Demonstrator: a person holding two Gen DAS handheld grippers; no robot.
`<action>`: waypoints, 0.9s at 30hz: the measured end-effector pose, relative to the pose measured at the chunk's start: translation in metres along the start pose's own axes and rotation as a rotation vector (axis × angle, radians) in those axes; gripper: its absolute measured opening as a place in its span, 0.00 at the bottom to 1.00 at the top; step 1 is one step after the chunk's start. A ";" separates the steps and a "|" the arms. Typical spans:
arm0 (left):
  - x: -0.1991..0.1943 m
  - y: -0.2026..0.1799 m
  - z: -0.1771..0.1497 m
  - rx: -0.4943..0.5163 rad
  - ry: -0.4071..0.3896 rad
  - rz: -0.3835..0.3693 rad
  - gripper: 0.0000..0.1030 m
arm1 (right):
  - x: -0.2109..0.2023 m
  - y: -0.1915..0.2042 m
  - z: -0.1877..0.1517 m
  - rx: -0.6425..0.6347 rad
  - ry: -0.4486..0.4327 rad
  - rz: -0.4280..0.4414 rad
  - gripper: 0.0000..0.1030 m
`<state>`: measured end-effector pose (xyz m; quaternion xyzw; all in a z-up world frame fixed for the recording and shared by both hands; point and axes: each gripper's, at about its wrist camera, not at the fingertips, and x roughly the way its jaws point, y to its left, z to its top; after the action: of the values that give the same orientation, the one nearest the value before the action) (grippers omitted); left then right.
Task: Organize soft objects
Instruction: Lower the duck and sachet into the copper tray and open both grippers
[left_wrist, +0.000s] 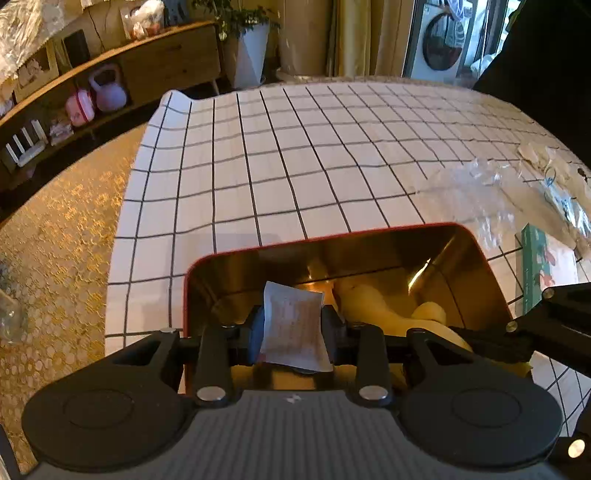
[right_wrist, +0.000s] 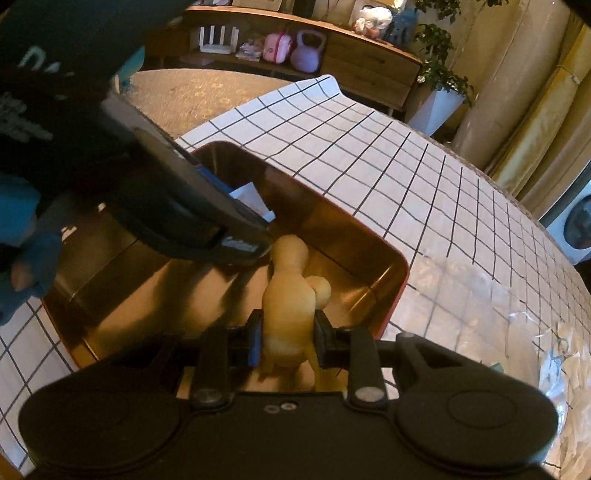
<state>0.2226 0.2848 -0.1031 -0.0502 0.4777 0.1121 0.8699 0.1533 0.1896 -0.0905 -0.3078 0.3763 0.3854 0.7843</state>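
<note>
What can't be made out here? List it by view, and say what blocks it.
- Left wrist view: lower end of the white packet, behind the left gripper body.
- Left wrist view: most of the yellow plush toy, behind gripper parts.
- Right wrist view: left part of the tin, hidden by the left gripper.
- Packet print: too blurred.

white sachet (left_wrist: 293, 325) | clamped, over tin (left_wrist: 476, 266) | yellow plush toy (right_wrist: 290, 299) | gripped, inside tin
</note>
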 end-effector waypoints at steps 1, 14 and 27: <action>0.001 0.000 0.000 0.000 0.003 0.002 0.31 | 0.000 0.000 -0.001 0.000 0.002 0.001 0.27; -0.003 -0.003 -0.002 -0.001 -0.016 0.010 0.59 | -0.004 -0.014 0.001 0.034 -0.017 0.052 0.39; -0.048 0.001 -0.009 -0.026 -0.104 0.011 0.59 | -0.047 -0.034 -0.013 0.132 -0.107 0.116 0.50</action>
<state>0.1901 0.2768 -0.0677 -0.0528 0.4305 0.1257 0.8922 0.1577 0.1446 -0.0513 -0.2122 0.3755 0.4205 0.7982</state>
